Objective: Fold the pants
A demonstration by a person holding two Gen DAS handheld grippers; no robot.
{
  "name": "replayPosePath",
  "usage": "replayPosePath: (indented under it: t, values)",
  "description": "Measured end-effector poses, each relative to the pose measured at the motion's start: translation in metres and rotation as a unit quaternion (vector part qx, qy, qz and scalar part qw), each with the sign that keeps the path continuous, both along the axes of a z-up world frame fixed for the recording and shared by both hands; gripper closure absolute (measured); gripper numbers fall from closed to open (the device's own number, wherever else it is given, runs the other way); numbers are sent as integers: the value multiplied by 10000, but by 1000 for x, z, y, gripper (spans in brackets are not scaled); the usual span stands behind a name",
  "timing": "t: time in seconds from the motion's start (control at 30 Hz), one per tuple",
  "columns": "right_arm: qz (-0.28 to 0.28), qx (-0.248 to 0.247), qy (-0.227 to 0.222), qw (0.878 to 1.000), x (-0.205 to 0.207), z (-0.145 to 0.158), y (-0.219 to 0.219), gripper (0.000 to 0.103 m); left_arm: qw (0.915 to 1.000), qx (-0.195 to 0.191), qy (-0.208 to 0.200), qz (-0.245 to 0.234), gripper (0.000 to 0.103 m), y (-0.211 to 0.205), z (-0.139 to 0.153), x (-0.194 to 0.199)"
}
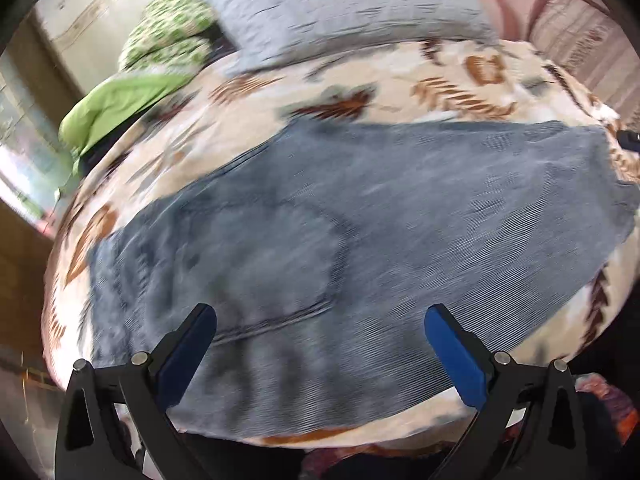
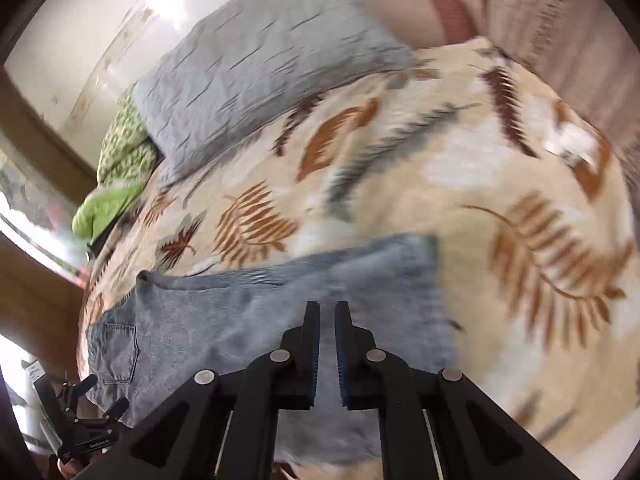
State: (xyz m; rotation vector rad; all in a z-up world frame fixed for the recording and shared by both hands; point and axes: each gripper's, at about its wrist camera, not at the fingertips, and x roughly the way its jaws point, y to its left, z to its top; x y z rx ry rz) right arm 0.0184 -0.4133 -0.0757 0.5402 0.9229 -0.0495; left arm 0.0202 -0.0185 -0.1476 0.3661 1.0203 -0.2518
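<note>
Blue denim pants (image 1: 360, 240) lie spread flat across a bed with a leaf-patterned cover (image 1: 400, 76), back pocket up. My left gripper (image 1: 320, 320) is open and empty, hovering above the waist end near the pocket. In the right wrist view the pants (image 2: 240, 312) lie folded lengthwise, pocket at the left. My right gripper (image 2: 327, 308) is above the leg end, jaws nearly closed with a narrow gap and nothing between them. The left gripper (image 2: 80, 412) shows at the lower left of that view.
A grey-blue pillow (image 1: 340, 12) lies at the head of the bed, also in the right wrist view (image 2: 260, 72). A green patterned blanket (image 1: 160, 48) is bunched at the far left. A pinkish headboard (image 1: 580, 40) stands at the right.
</note>
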Motion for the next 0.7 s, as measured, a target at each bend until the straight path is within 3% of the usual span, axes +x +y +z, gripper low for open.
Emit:
replayPosePath:
  t: [0.1,0.27,0.37,0.47,0.7]
  values:
    - [-173,355,69,9992,-21,-12,-24,91,9997,-20,89,-212,0,-27,-2,2]
    - [6,111,1012,9948,-28,-52,-21,92,9987,6,263,-431,0,-65,-6,8]
    - [330,-180,975,9945,-35,-52,-13,92,9984,24,350,-441,0,-80,-6,11]
    - [435,125,1083,9931,-42,-61,-10,92,9981,-5,444,-421,0,-89,-8,15]
    - [570,-11,1109,9922,-50,-59,-1,92,9974,66,654,-300,0,-95,-29,28]
